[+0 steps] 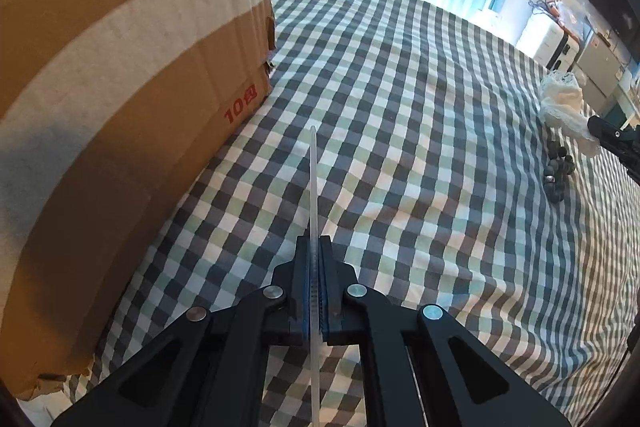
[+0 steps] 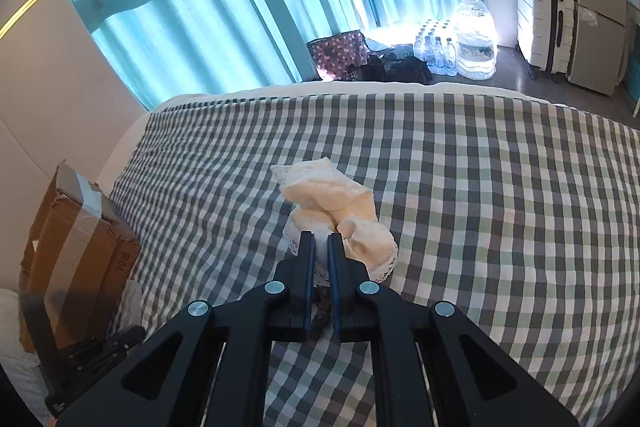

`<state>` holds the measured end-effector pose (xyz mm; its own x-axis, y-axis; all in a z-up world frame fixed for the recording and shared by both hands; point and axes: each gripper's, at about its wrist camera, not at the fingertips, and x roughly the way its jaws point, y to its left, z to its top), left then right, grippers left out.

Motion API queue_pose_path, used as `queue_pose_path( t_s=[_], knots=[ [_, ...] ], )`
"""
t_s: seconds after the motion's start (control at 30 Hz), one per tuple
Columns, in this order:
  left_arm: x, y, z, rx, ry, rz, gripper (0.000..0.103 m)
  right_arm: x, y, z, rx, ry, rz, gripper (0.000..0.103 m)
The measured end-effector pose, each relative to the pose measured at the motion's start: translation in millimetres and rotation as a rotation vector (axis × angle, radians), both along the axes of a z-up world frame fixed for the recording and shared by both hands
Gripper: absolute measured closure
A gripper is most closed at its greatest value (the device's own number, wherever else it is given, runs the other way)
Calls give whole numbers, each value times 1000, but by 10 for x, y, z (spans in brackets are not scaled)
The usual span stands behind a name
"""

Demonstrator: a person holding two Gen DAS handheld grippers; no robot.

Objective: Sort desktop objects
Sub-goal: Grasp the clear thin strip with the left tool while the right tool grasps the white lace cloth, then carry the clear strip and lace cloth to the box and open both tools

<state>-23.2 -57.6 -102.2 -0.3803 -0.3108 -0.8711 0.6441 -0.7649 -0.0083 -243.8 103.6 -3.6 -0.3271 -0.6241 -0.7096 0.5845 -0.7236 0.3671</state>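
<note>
- Left gripper (image 1: 316,241): jaws clamped on a thin clear strip (image 1: 313,183), edge-on, that sticks out ahead of the tips over the checked cloth (image 1: 400,107).
- Box (image 1: 120,87): cardboard, taped, just left of that gripper.
- Right gripper (image 2: 319,237): jaws pinched on a cream lace cloth (image 2: 332,195), which bunches past the tips.
- Beads (image 1: 557,171): dark cluster on the checked cloth, beside the lace cloth in the left view.
- Beyond the bed: curtains (image 2: 200,7), water bottles (image 2: 476,39), suitcase (image 2: 540,23).
</note>
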Motion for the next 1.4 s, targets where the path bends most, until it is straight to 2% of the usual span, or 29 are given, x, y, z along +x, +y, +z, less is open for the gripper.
queue_pose_path(
  t_s=[0.27, 0.37, 0.53, 0.6, 0.67, 0.73, 0.87, 0.93, 0.97, 1.0, 1.03, 1.1, 1.23, 1.4],
  knots=[
    [-23, 220, 200, -20, 56, -56, 100, 20, 74, 78, -38, 9, -10, 96],
    [-77, 243, 201, -38, 30, -82, 100, 47, 69, 133, -36, 21, 0, 96],
    [-55, 65, 74, 11, 0, -72, 100, 54, -7, 72, 2, 30, -3, 95],
    [61, 54, -8, 34, -11, -65, 100, 4, -39, -17, 29, -7, -5, 85],
    [69, 17, -22, 45, 1, -64, 100, -54, -29, -79, 45, -22, -47, 44],
    [63, -6, -23, 44, 7, -69, 100, -70, -20, -110, 36, -7, -71, 37],
    [64, -51, -31, 37, 31, -73, 100, -104, -78, -192, 69, 34, -77, 37],
    [97, -72, -23, 34, 43, -74, 100, -119, -134, -290, 109, 30, -81, 37],
    [100, -77, -20, 32, 44, -76, 100, -123, -145, -333, 130, 29, -85, 44],
    [108, -77, -11, 25, 45, -80, 100, -110, -147, -355, 145, 45, -88, 64],
    [96, -75, -10, 20, 45, -82, 100, -115, -148, -354, 160, 59, -90, 97],
    [-56, -106, -21, 10, 48, -86, 100, -114, -142, -318, 164, 82, -82, 96],
    [-42, -98, 40, -15, 68, -91, 100, -93, -64, -190, 107, 82, -102, 96],
    [-25, -151, 231, 15, 147, -69, 100, -55, 14, 56, 28, 86, -102, 96]
  ],
)
